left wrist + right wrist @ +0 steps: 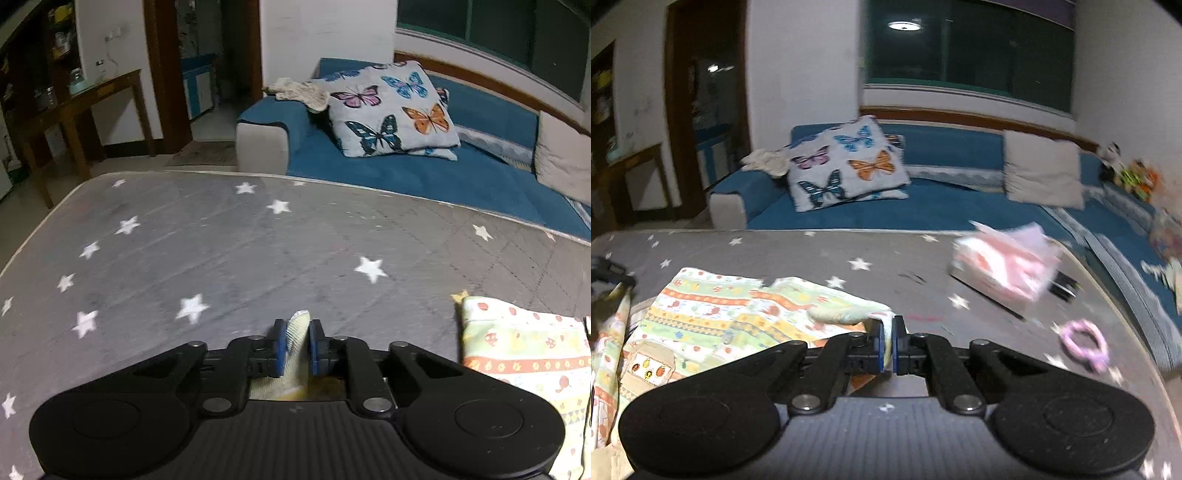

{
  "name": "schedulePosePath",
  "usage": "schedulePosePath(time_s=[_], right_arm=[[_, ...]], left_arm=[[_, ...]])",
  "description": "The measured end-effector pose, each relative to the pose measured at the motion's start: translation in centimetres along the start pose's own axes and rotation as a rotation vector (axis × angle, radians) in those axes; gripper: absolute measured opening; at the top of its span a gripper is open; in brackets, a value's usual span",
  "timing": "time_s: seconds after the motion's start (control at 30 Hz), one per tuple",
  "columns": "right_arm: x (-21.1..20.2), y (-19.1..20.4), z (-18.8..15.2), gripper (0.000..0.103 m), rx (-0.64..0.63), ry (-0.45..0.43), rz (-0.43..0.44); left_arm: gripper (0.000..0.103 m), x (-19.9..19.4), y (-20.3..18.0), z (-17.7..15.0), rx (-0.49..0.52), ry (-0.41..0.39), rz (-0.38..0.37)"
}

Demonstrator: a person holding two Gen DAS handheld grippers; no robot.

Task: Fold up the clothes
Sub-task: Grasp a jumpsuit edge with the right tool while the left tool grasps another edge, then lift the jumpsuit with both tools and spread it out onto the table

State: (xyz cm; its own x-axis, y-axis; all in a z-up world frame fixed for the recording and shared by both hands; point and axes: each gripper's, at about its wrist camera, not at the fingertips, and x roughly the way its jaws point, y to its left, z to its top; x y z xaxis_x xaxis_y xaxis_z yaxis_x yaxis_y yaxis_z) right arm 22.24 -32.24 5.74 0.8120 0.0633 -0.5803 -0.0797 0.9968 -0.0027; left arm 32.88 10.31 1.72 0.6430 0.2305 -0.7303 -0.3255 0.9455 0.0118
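A small patterned garment (713, 314), cream with orange, green and yellow bands and little printed figures, lies on a grey star-print surface (221, 251). My left gripper (298, 341) is shut on a pale ribbed edge of the garment, which sticks up between the blue pads; more of the garment (524, 350) lies to its right. My right gripper (888, 345) is shut on another edge of the same garment, whose cloth stretches off to the left. The left gripper's black body shows at the far left of the right wrist view.
A pink-and-white box (1008, 269) and a pink ring toy (1084, 343) lie on the surface to the right. Behind it stands a blue sofa (424, 173) with a butterfly pillow (391, 110) and a beige cushion (1041, 170). A wooden table (92, 99) stands at far left.
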Motion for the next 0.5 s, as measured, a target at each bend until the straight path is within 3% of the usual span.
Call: schedulePosePath(time_s=[0.33, 0.5], right_arm=[[-5.7, -5.8, -5.2, 0.003, 0.232, 0.007, -0.077], [-8.6, -7.7, -7.9, 0.003, 0.314, 0.016, -0.089]], left_arm=[[0.011, -9.2, 9.2, -3.1, -0.157, -0.154, 0.016], [0.011, -14.0, 14.1, -6.4, -0.223, -0.204, 0.012]])
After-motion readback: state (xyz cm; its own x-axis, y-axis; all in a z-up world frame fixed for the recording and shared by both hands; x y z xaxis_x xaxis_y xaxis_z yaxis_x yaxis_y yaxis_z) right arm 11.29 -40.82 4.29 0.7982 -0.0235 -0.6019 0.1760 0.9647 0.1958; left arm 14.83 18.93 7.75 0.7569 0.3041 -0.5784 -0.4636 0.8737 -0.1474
